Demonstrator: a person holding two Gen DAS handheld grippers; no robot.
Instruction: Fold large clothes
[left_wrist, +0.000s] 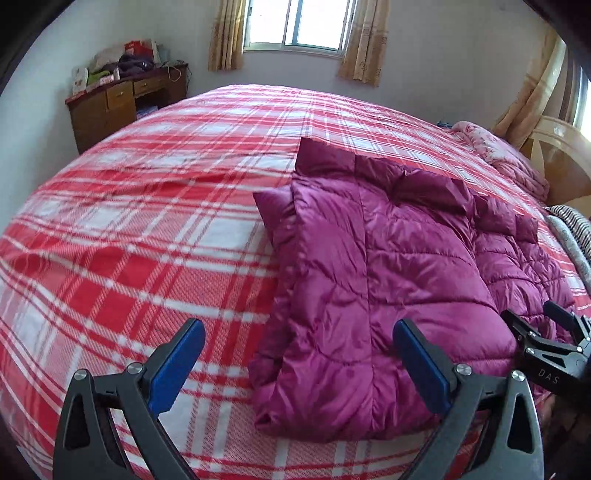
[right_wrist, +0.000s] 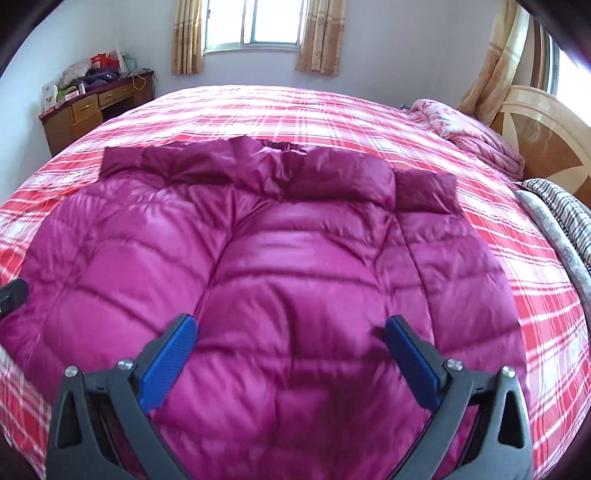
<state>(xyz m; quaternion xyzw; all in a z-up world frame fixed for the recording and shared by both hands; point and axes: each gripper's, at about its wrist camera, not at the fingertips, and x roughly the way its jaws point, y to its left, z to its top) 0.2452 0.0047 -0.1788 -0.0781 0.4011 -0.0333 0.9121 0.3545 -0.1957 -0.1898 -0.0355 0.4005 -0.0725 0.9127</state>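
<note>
Both claws, left claw (left_wrist: 298, 354) and right claw (right_wrist: 290, 350), spread apart over magenta jacket (right_wrist: 280, 266); plaid bed (left_wrist: 147, 206), desk (left_wrist: 122, 99).

Both tongs, left (left_wrist: 298, 357) and right (right_wrist: 290, 349), have black frames, blue pads, silver screws.

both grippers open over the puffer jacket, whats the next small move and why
Probably lower the left gripper and close it on the near left edge of the magenta puffer jacket. Both grippers are open and hold nothing, and the right gripper sits over the jacket's middle, far from any edge.
</note>
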